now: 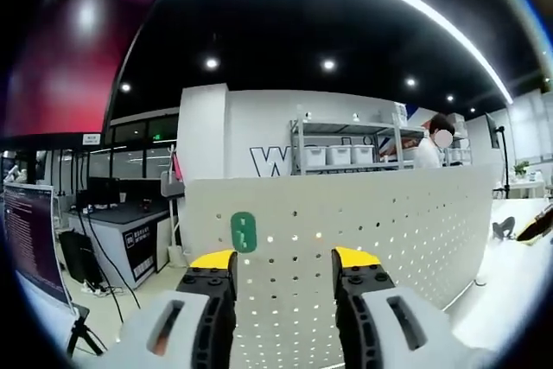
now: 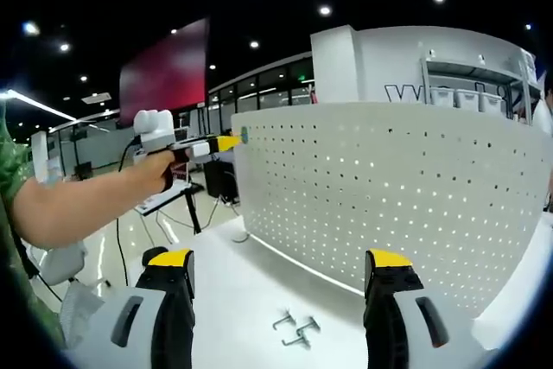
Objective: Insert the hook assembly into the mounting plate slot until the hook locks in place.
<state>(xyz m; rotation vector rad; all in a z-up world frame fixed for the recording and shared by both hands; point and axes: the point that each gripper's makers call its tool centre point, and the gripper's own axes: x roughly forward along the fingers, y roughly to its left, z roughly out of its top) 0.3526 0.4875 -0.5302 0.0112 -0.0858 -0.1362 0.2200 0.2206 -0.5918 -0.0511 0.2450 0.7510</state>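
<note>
A white perforated mounting plate (image 1: 389, 222) stands upright in front of my left gripper (image 1: 285, 258). The yellow-tipped jaws of this gripper are open, close to the plate, with nothing between them. A small green hook piece (image 1: 244, 232) sits on the plate, just above and right of the left jaw. In the right gripper view, the plate (image 2: 389, 187) stands on a white table (image 2: 251, 291), and a hand holds the left gripper (image 2: 216, 144) at the plate's upper left edge beside the green piece (image 2: 244, 134). My right gripper (image 2: 281, 258) is open and empty. Loose metal hooks (image 2: 294, 330) lie on the table between its jaws.
A person's forearm (image 2: 78, 205) reaches in from the left. Behind the plate are shelves with white bins (image 1: 346, 153) and a person in white (image 1: 429, 149). A monitor on a stand (image 1: 34, 231) and a dark desk (image 1: 130, 222) stand to the left.
</note>
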